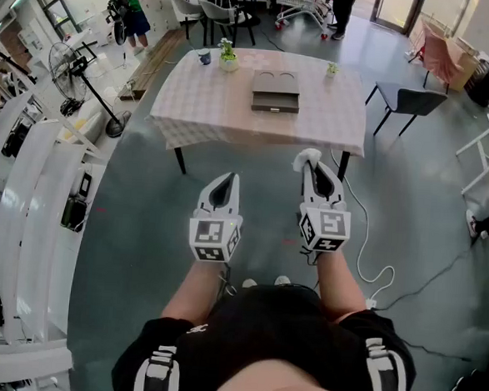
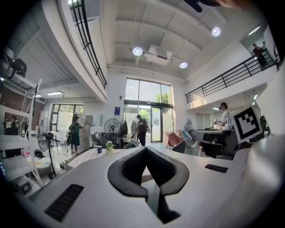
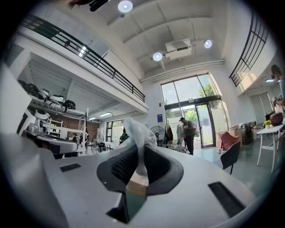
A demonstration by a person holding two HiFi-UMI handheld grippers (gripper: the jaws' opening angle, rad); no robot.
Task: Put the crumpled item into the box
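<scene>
The right claw [image 1: 319, 172] is pinching the white crumpled item [image 1: 306, 159], carrying it in the air well short of the tabletop [image 1: 234, 110]. The left claw [image 1: 226, 182] rides alongside, pressed together with nothing in it. Up ahead the flat dark box [image 1: 275, 92] sits mid-tabletop between a potted plant [image 1: 228, 57] and a smaller plant [image 1: 331, 69], and whatever's inside can't be made out from here.

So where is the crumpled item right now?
The crumpled item is pinched in the right gripper, right of centre in the head view, short of the table holding the box.
</scene>
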